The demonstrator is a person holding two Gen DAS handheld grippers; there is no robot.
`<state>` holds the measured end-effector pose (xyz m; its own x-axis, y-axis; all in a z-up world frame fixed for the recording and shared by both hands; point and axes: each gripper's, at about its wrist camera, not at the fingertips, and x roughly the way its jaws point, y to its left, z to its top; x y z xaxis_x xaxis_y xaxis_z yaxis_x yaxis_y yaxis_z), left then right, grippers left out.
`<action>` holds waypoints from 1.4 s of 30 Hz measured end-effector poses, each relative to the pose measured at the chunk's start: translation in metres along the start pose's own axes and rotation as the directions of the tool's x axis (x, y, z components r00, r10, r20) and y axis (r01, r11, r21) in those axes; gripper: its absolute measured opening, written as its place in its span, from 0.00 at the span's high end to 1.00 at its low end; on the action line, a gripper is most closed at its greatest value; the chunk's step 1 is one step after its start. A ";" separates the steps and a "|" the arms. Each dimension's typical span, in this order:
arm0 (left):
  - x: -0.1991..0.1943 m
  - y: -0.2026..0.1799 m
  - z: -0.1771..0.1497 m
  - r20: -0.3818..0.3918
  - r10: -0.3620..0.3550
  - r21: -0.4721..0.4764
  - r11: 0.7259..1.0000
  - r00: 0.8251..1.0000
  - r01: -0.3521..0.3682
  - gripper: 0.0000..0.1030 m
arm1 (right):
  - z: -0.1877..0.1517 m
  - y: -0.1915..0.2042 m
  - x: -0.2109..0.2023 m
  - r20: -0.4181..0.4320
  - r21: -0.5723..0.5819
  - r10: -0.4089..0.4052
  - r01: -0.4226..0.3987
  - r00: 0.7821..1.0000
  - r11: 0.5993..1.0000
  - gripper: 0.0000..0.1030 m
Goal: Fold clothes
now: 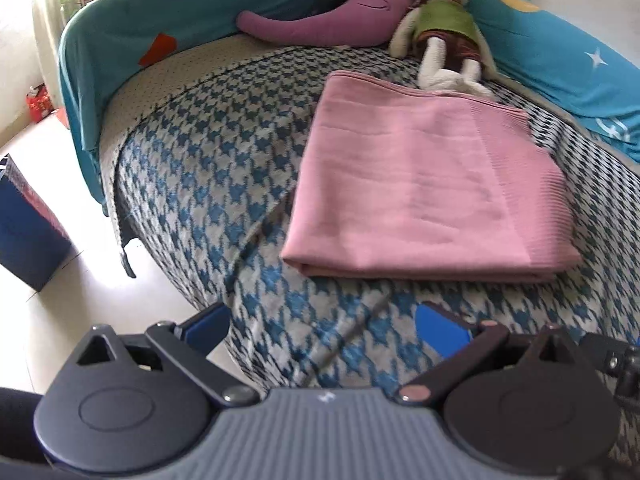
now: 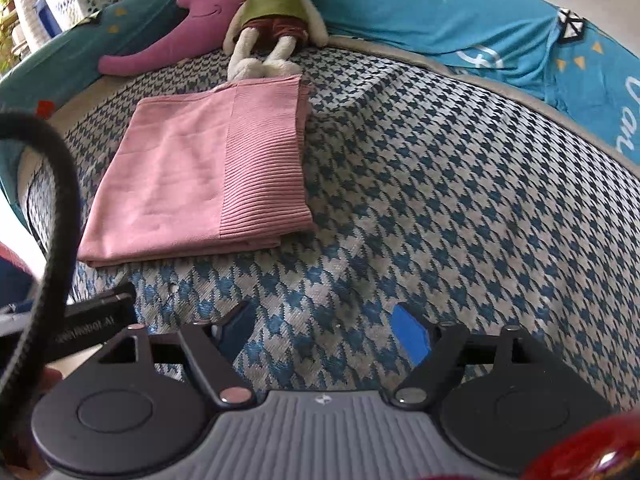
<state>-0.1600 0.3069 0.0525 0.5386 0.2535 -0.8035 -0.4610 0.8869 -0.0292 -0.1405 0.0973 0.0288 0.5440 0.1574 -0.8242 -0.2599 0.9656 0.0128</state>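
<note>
Folded pink knit garment, a flat rectangular stack with a ribbed band along one side, lying on the blue-and-grey houndstooth bedspread. It sits ahead of the left gripper, a little toward its right finger, and ahead of the right gripper, off beyond its left finger. Both grippers are spread wide with nothing between the blue fingers; neither touches the cloth. The garment already lies as the task wants it: edges squared, layers stacked, a doubled fold visible along the near edge. Whether further folding is intended cannot be judged from this moment.

Handling, as a judgement: the knit looks soft, light and limp, with no stiffness of its own, so it would sag and unfold if lifted by one point. The ribbed band appears thicker and less slippery; the near corners of the stack, pinched through all layers, offer the surest hold. A white plush rabbit in a green top touches the far edge.
</note>
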 end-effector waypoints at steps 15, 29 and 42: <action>0.013 -0.007 -0.007 -0.079 -0.047 0.000 0.999 0.996 0.047 0.00 | -0.004 -0.006 0.015 -0.085 -0.014 -0.064 0.063 0.994 0.998 0.19; 0.017 -0.019 -0.002 -0.142 -0.082 0.036 0.996 0.987 0.088 0.00 | -0.005 -0.020 0.027 -0.116 0.056 -0.042 0.049 0.992 0.997 0.11; 0.021 -0.021 -0.001 -0.190 -0.122 0.019 0.992 0.974 0.128 0.00 | -0.007 -0.020 0.028 -0.109 0.049 -0.048 0.054 0.993 0.997 0.08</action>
<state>-0.1394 0.2933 0.0354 0.4473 0.0657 -0.8920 -0.3752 0.9191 -0.1205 -0.1256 0.0805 0.0017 0.4660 0.0872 -0.8805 -0.1906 0.9817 -0.0037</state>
